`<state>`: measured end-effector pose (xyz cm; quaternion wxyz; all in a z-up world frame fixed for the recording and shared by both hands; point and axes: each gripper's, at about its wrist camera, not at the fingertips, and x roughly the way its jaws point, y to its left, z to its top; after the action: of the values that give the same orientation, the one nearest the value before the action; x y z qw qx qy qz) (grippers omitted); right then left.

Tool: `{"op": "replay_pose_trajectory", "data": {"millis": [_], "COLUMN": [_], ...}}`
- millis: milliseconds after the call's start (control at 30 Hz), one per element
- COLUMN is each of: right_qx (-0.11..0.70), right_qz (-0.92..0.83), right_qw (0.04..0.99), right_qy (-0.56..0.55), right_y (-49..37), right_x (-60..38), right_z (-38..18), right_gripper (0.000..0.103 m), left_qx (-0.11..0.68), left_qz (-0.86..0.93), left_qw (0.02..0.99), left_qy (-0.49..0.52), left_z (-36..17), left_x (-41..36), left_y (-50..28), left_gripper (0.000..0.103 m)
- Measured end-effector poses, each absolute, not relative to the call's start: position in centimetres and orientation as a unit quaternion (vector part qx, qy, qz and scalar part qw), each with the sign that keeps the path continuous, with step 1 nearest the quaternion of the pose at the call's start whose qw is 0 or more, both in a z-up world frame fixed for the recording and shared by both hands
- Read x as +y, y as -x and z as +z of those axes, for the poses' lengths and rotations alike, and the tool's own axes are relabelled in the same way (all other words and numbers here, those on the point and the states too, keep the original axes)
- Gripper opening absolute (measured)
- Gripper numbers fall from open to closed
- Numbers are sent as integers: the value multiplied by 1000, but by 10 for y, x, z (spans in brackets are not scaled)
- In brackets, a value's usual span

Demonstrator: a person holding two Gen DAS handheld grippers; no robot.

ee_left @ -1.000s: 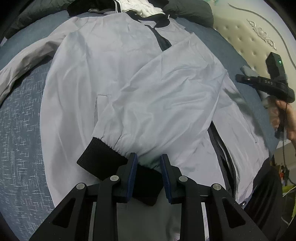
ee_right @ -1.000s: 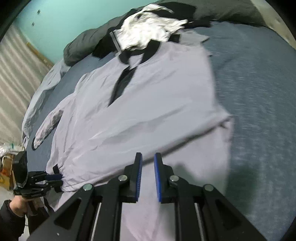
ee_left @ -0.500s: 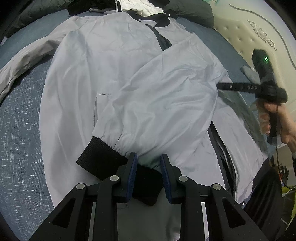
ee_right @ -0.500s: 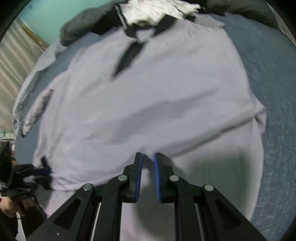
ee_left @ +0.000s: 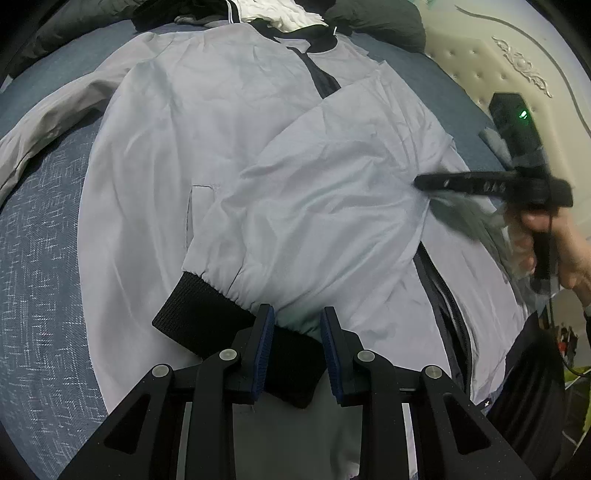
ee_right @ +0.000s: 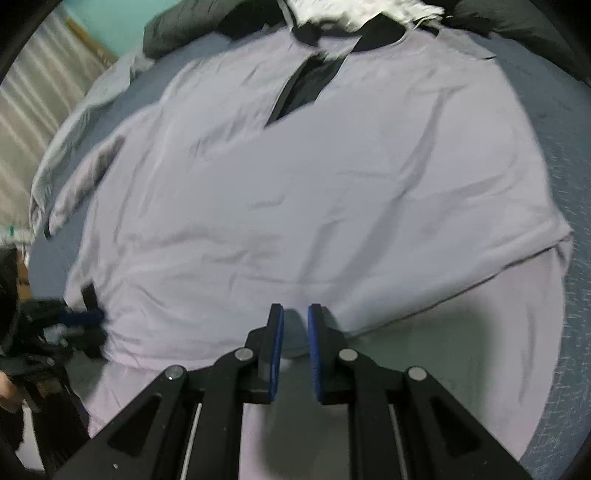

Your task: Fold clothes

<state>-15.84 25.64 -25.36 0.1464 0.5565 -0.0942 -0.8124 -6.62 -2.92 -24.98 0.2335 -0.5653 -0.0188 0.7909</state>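
A pale grey jacket [ee_left: 177, 155] with black trim lies spread face up on the bed. One sleeve [ee_left: 332, 206] is folded across its front. My left gripper [ee_left: 297, 314] is shut on that sleeve's black ribbed cuff [ee_left: 199, 317], low over the jacket's hem. My right gripper [ee_left: 419, 181] hovers just above the far edge of the folded sleeve and casts a shadow on it. In the right wrist view its jaws [ee_right: 295, 310] stand only slightly apart with nothing between them, and the jacket [ee_right: 332, 166] fills the picture. The other sleeve [ee_left: 48, 122] trails off to the left.
The blue patterned bed cover [ee_left: 37, 258] surrounds the jacket. A heap of white and black clothes [ee_left: 280, 14] and a dark duvet [ee_left: 376, 22] lie beyond the collar. A cream padded headboard [ee_left: 480, 66] is at the right. A hand [ee_left: 569, 251] holds the right gripper.
My right gripper has come in from the bed's edge over the jacket, down toward the folded sleeve. The left gripper has kept still on the cuff.
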Motion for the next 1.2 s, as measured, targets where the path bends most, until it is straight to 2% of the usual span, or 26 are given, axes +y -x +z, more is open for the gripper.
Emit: {"op": "replay_pose_trajectory", "data": {"millis": [67, 333, 500, 633, 933, 1200], "right_qx": [-105, -67, -82, -55, -128, -166], "right_qz": [-817, -801, -824, -832, -843, -862], "right_qw": [153, 165, 143, 111, -16, -10], "right_qy": [-546, -572, -542, -541, -522, -480], "right_y": [163, 174, 172, 178, 177, 159], "right_x": [256, 253, 281, 300, 423, 419], "right_z": [-248, -271, -258, -259, -257, -231], "right_gripper": [13, 13, 13, 13, 13, 13], "left_qx": [-20, -21, -15, -14, -15, -28], "left_qz": [791, 789, 788, 787, 787, 789], "left_qw": [234, 238, 238, 240, 239, 232], "left_qy": [566, 567, 568, 568, 568, 568], "left_z": [-250, -252, -253, -252, -254, -248], "left_x": [-30, -29, -28, -29, -27, -28], "left_y": [66, 66, 68, 69, 67, 69], "left_gripper": [28, 28, 29, 29, 29, 29]}}
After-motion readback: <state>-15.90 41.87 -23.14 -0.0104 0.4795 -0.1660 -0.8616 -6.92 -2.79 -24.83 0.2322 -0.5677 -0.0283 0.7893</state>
